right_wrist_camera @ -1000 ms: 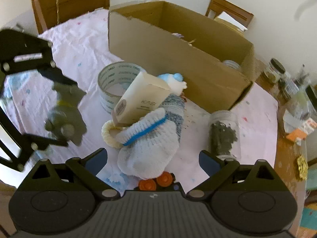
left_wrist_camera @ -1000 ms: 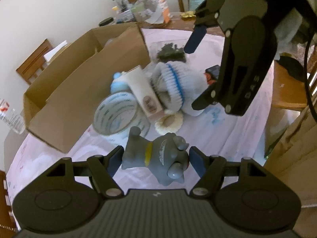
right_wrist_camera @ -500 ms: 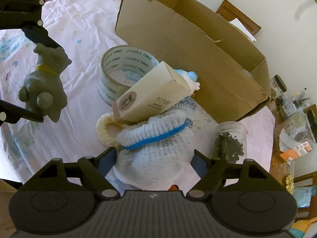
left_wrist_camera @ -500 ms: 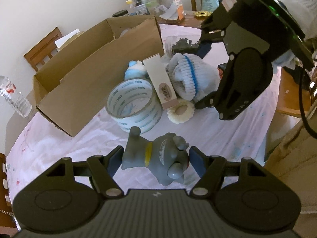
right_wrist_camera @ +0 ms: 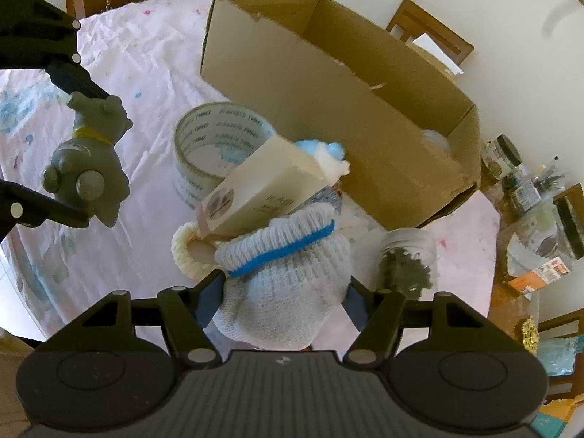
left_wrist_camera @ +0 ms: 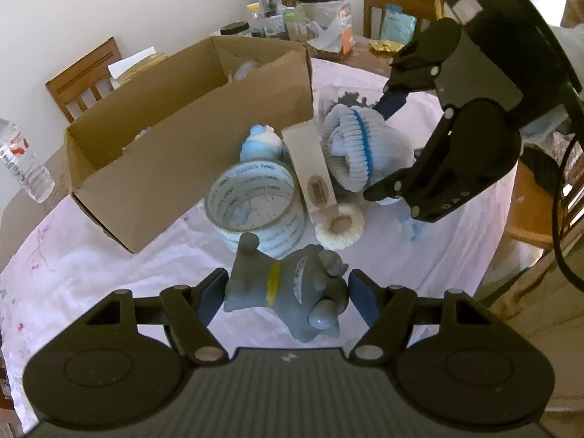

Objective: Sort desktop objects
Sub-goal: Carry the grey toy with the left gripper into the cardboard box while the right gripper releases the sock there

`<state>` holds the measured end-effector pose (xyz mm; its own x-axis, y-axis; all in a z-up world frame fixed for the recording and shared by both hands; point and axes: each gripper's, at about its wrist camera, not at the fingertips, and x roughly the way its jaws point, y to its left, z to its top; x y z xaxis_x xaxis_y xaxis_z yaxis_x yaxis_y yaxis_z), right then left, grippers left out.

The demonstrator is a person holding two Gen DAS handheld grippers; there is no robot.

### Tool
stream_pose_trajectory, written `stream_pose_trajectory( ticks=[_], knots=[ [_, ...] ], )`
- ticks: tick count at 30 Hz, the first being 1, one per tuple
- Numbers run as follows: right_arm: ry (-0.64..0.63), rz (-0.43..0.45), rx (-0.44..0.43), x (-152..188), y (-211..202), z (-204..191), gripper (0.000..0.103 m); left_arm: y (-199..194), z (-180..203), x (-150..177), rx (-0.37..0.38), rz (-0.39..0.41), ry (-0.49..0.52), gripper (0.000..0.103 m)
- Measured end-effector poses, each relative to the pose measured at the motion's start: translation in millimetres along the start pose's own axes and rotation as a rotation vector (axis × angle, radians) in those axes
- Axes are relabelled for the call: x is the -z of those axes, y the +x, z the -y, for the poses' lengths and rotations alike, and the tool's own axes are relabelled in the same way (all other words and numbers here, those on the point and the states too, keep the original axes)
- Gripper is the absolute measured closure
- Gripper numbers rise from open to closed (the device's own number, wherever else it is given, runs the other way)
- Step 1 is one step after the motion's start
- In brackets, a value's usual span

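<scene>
Right wrist view: right gripper (right_wrist_camera: 283,301) closing around knit hat (right_wrist_camera: 284,284) for boxing; left gripper (left_wrist_camera: 286,292) clamping toy dog (left_wrist_camera: 292,292), clear of table.

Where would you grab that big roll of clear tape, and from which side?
Take the tape roll by its wall, from above: it lies flat with its hollow core facing up, so one gripper finger could drop inside and one outside. The side nearest the cream box looks crowded; the opposite wall seems freer.

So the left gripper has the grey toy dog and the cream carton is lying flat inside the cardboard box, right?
Not quite. The left gripper does hold the grey toy dog, but the cream carton lies outside the cardboard box, propped on the knitted hat, as the right wrist view shows.
</scene>
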<state>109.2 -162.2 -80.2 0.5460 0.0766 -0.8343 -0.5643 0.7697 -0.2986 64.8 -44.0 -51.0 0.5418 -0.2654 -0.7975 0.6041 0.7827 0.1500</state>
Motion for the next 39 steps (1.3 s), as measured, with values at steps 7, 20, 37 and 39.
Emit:
stream_pose_trajectory(
  ticks=[7,20,37,39],
  knots=[
    [-0.021,0.036,0.019,-12,-18,13,0.03,-13,-15,-18,-0.007,0.022,-0.028,0.031],
    [-0.028,0.119,0.036,-50,-41,51,0.03,-26,-61,-71,-0.038,0.104,-0.065,0.031],
    [-0.023,0.173,0.069,-111,-22,110,0.03,13,-137,-135,-0.082,0.131,-0.111,0.031],
    [-0.026,0.169,0.066,-117,-15,116,0.03,20,-146,-138,-0.084,0.121,-0.122,0.031]
  ],
)
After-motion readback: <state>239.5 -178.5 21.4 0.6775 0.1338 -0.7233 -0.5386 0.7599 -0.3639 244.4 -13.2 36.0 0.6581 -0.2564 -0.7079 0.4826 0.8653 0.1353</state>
